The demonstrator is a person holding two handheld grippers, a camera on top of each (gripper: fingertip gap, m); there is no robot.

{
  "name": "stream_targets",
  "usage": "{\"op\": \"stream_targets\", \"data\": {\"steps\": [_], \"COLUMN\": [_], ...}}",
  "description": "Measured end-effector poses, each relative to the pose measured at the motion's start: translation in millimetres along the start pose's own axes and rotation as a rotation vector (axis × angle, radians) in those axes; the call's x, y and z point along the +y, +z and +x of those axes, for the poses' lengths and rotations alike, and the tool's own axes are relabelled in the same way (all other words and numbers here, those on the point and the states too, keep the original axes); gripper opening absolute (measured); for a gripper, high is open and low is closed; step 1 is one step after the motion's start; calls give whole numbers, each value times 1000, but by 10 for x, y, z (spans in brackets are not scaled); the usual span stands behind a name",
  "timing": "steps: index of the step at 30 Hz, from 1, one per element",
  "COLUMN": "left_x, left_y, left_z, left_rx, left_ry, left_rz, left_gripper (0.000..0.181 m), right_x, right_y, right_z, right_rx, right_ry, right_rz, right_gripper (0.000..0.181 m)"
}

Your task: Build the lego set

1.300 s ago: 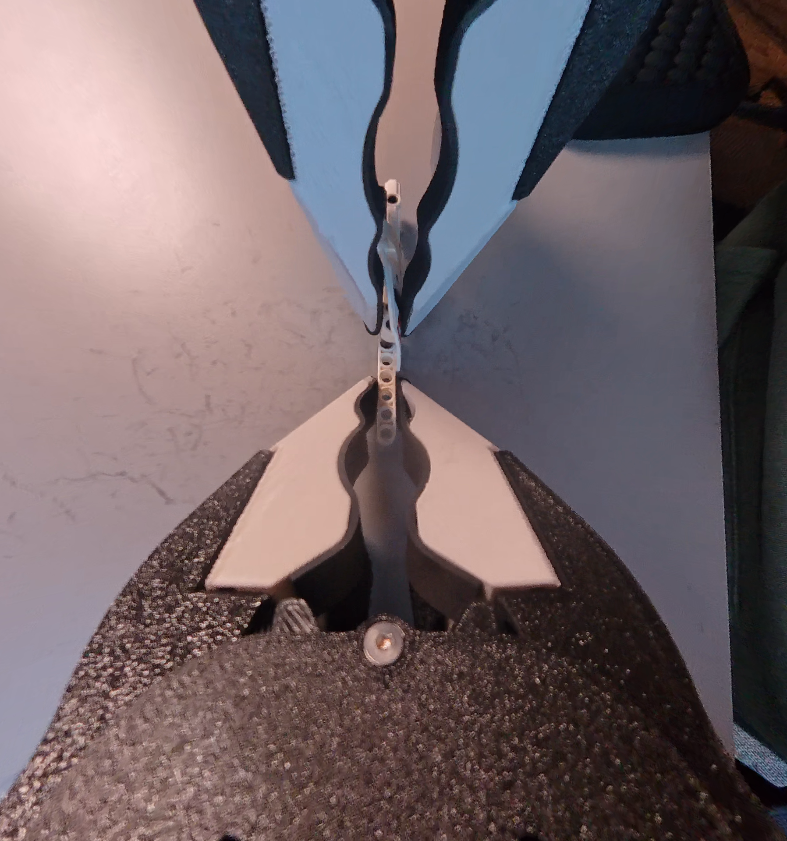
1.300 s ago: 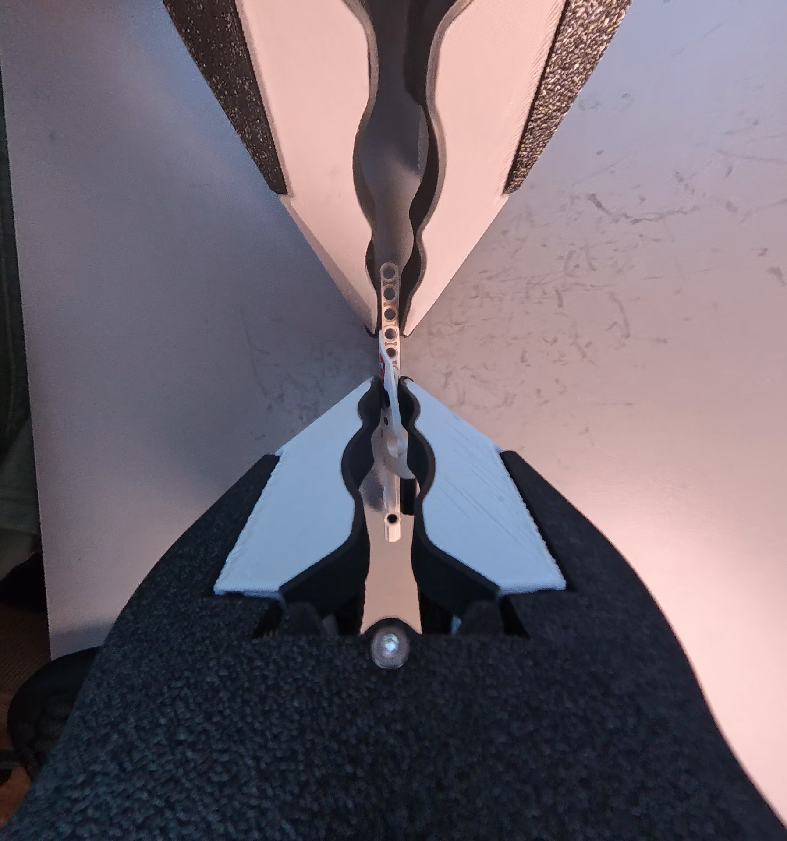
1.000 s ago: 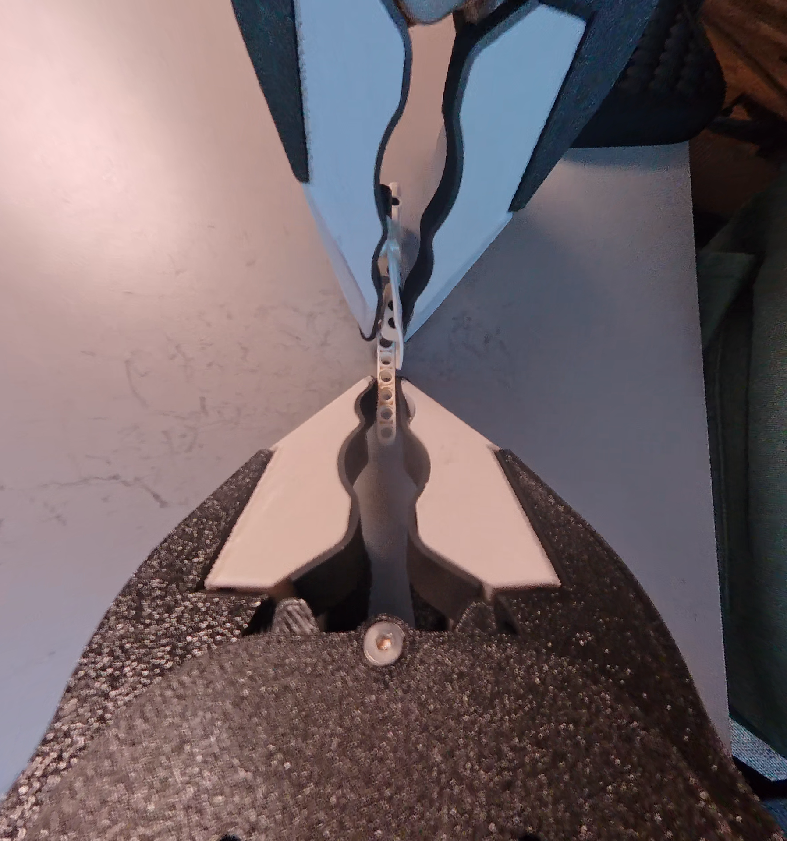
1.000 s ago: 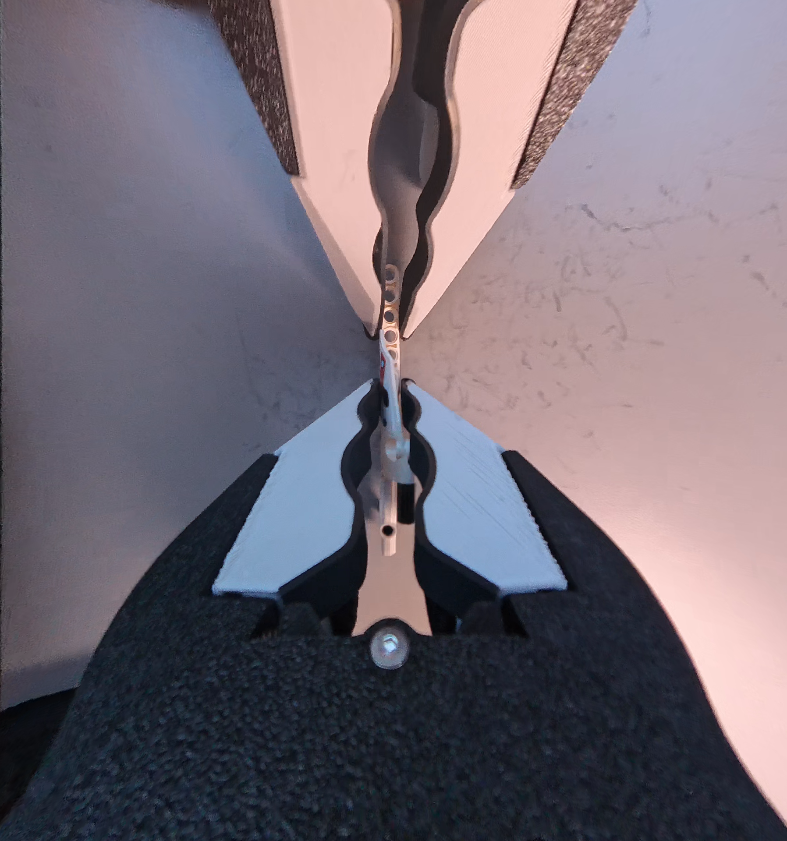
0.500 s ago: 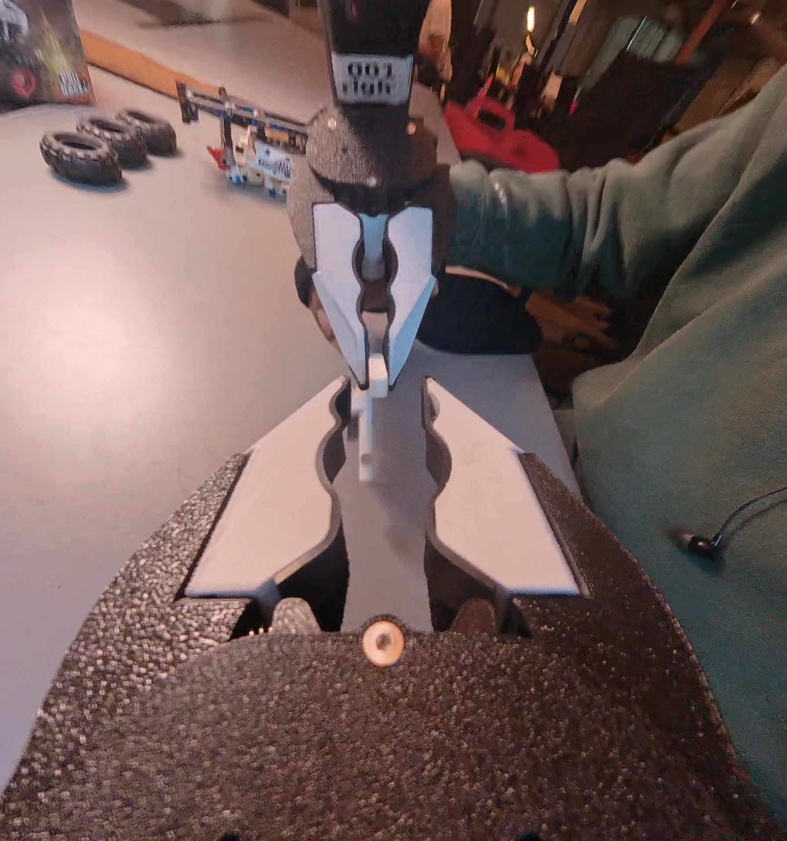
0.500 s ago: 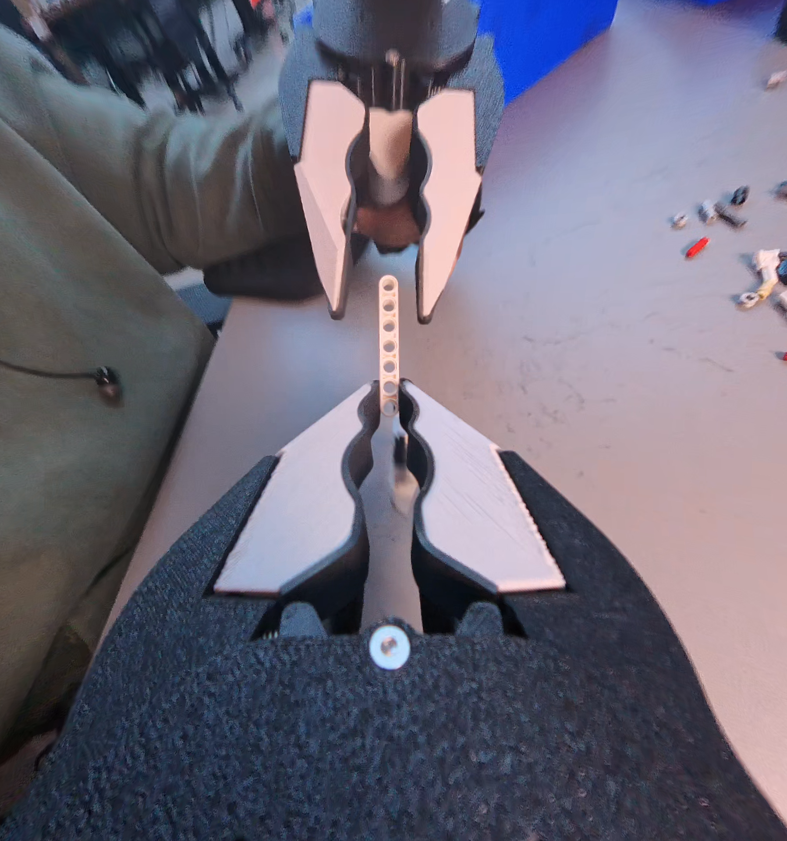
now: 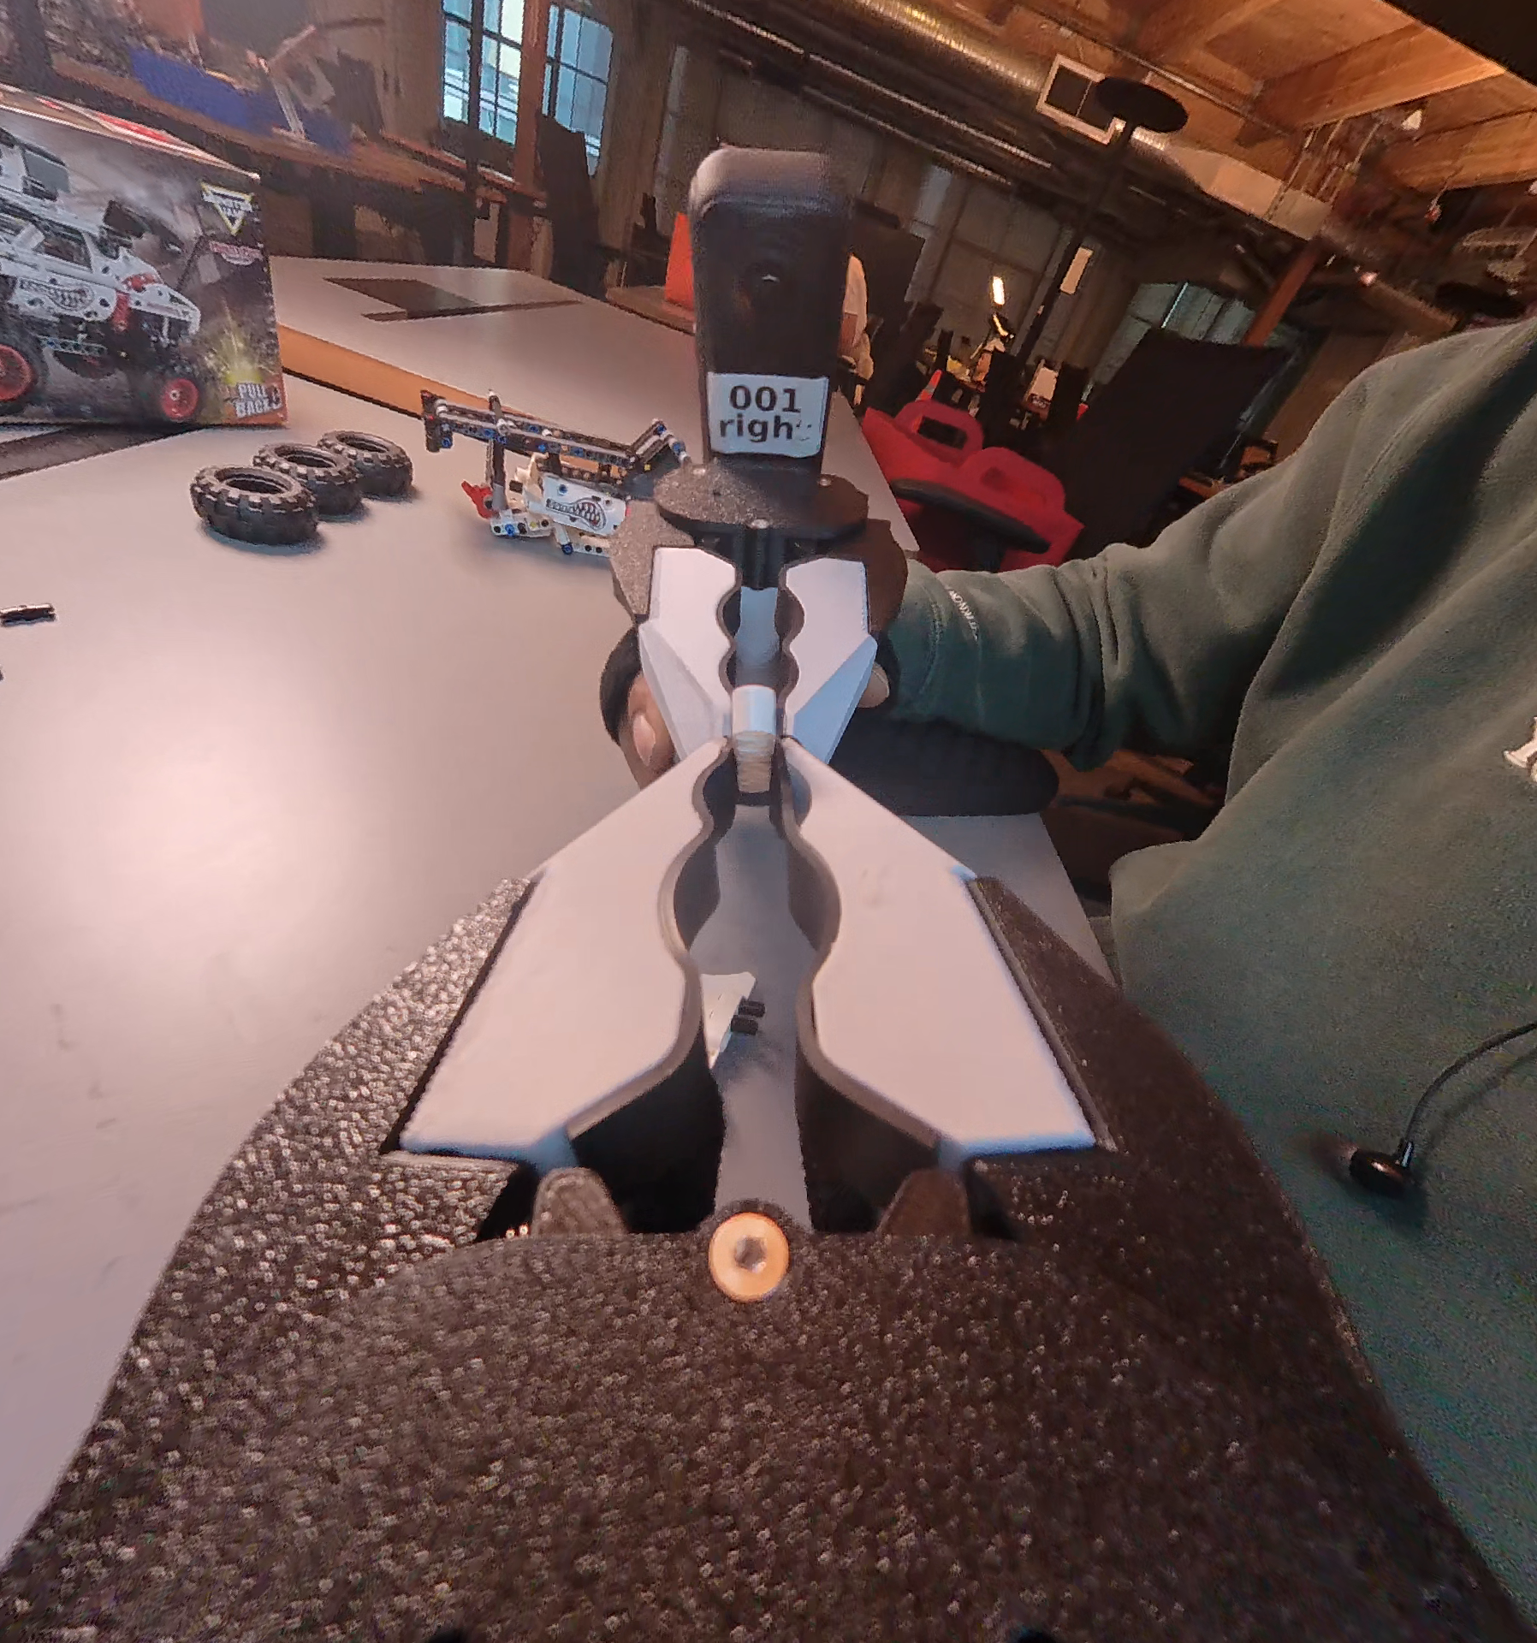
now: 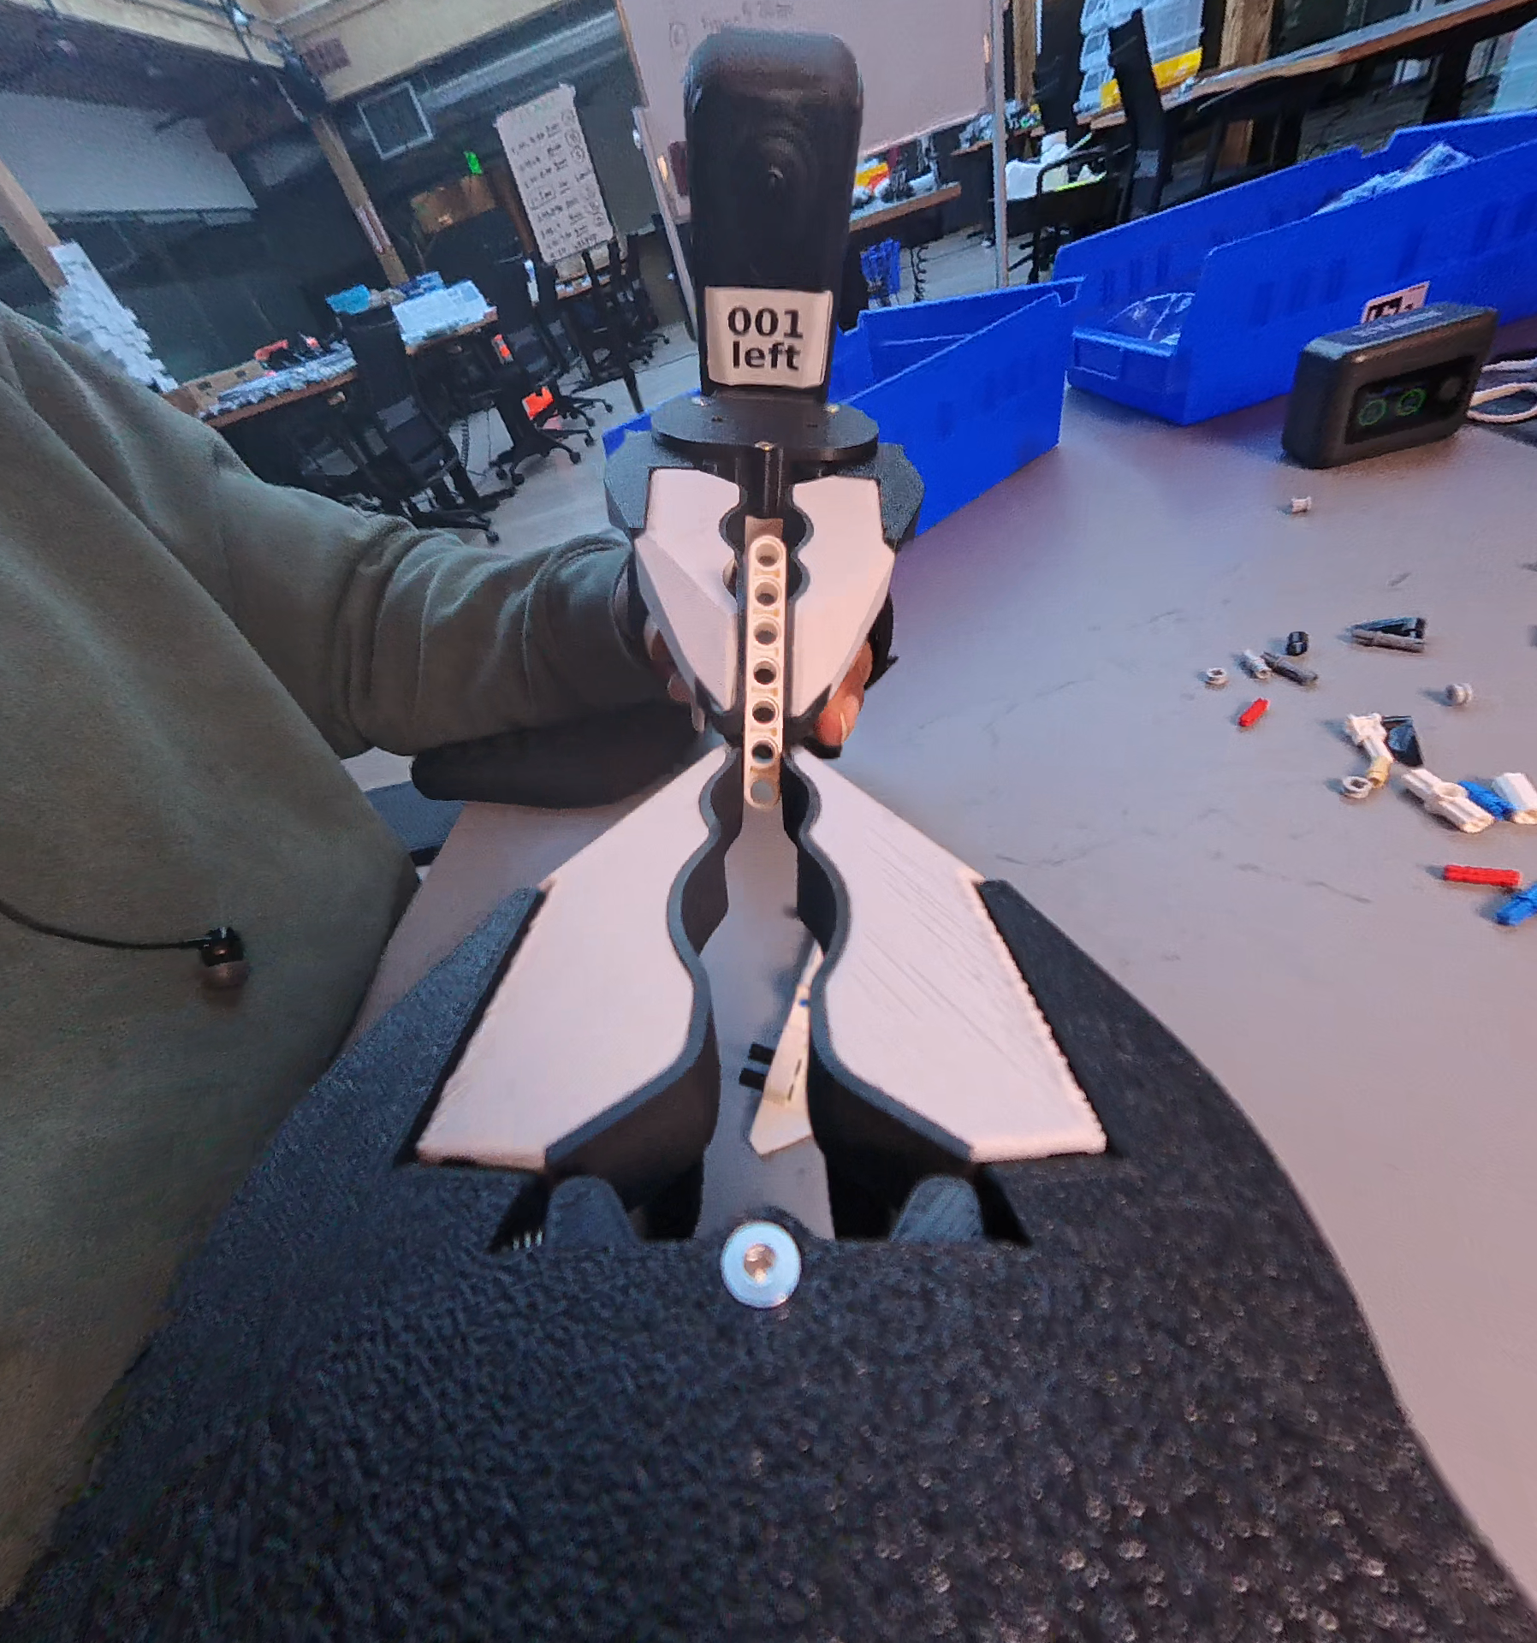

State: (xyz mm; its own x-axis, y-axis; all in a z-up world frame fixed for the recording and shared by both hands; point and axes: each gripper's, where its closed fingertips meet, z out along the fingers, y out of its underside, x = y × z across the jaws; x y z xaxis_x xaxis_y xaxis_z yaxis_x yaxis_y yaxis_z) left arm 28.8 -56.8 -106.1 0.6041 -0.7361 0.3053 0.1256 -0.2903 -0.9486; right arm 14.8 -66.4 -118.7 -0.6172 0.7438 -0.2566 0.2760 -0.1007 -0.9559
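Reclosed left tool [image 7: 752, 760] narrow on white beam [image 8: 763, 658]; kept right tool [image 8: 760, 765] clamped on beam's other end. Apparently dropped white pinned piece [image 8: 783, 1076] onto worktop [image 8: 1103, 889] below beam; meant refitting.

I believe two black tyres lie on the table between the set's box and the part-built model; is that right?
Not quite: there are three black tyres, not two. The left wrist view shows them in a row on the table, between the box and the part-built model.
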Motion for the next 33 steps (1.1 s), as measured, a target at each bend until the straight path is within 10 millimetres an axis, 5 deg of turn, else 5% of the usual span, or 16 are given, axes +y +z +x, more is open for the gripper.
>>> {"op": "stream_targets", "data": {"steps": [4, 7, 13, 17, 28, 33], "left_x": [88, 313, 864, 971, 938, 986], "left_y": [-145, -220, -301, -230, -134, -113], "left_z": [-109, -179, -74, 53, -210, -302], "left_rx": [-62, -121, -89, -34, -127, -185], "left_ry": [64, 157, 262, 264, 270, 310], "left_rz": [-115, -293, -649, -688, -599, -629], "left_gripper": [7, 7, 7, 7, 7, 7], "right_x": [475, 827, 1059, 1083, 947, 840], "right_y": [-103, -188, -146, -80, -310, -227], "right_z": [169, 61, 17, 73, 59, -58], "right_rx": [140, 83, 65, 96, 95, 49], "right_ry": [-287, -343, -404, -370, -70, 61], "right_rz": [-347, -539, -665, -677, -632, -558], "right_gripper": [26, 27, 26, 16, 14, 7]}}
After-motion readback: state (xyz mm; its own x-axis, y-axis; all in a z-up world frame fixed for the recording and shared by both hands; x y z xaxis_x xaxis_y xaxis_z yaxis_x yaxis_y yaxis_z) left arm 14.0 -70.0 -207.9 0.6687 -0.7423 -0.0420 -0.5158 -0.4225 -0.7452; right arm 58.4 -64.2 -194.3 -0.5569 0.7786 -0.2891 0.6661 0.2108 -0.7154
